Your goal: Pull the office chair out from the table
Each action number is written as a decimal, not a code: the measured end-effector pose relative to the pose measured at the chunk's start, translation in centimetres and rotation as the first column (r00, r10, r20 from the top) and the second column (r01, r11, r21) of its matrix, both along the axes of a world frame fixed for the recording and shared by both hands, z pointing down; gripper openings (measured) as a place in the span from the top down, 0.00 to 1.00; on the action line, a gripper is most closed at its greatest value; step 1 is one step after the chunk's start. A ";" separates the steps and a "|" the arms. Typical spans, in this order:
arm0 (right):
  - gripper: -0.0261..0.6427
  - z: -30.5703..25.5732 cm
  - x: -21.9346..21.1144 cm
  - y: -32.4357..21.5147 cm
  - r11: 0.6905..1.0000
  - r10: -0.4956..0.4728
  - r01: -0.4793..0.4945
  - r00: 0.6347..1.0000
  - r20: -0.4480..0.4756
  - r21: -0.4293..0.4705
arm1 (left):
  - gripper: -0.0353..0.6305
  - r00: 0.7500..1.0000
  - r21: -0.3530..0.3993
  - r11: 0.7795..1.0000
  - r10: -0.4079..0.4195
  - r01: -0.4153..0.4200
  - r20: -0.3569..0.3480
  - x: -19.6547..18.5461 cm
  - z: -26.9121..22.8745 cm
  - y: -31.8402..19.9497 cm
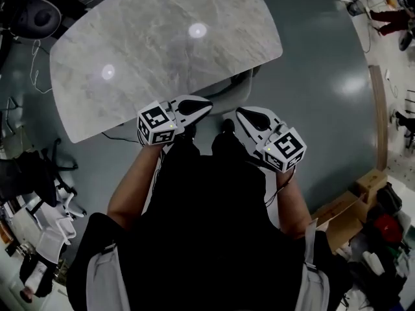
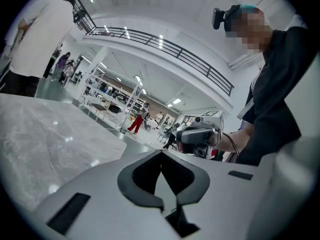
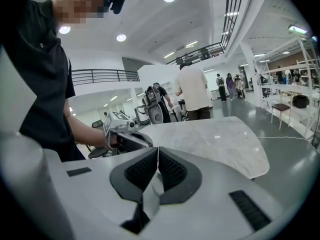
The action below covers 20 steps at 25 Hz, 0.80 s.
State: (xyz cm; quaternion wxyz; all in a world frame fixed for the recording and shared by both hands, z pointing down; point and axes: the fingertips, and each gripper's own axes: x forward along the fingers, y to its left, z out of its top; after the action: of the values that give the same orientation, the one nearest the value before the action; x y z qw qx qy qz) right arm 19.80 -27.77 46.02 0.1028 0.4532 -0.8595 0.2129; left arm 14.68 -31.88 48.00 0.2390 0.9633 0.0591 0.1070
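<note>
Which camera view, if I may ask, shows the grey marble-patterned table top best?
The head view: it looks down on the grey marble-patterned table top, showing almost its whole outline. The left gripper view catches only a slanted stretch of it, and the right gripper view one rounded end.

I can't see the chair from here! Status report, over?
Left gripper shut, empty. Right gripper shut, empty. Office chair mostly under the table, not gripped. Table edge overhangs it.
</note>
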 end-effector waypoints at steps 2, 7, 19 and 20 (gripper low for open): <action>0.93 0.1 1.0 -0.3 0.999 -0.054 0.054 0.999 -0.009 0.005 | 0.93 0.999 0.010 0.999 -0.049 0.049 0.004 0.8 -0.2 0.1; 0.93 0.3 2.2 -1.4 0.983 -0.182 0.184 0.982 -0.055 0.020 | 0.93 0.986 0.032 0.986 -0.162 0.161 0.030 1.2 -0.3 0.0; 0.93 1.8 1.8 -0.8 0.872 -0.474 0.488 0.856 -0.204 0.021 | 0.93 0.920 0.112 0.922 -0.380 0.370 0.095 0.6 0.7 2.1; 0.93 2.0 1.5 -0.8 0.865 -0.487 0.501 0.849 -0.204 0.020 | 0.93 0.914 0.119 0.917 -0.393 0.381 0.100 0.3 1.0 2.3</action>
State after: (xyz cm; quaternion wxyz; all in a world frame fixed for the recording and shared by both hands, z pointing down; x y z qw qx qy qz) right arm 21.29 -28.53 48.06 0.2199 0.2388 -0.9402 0.1033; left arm 15.01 -29.60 48.95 0.2117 0.9580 -0.1528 0.1188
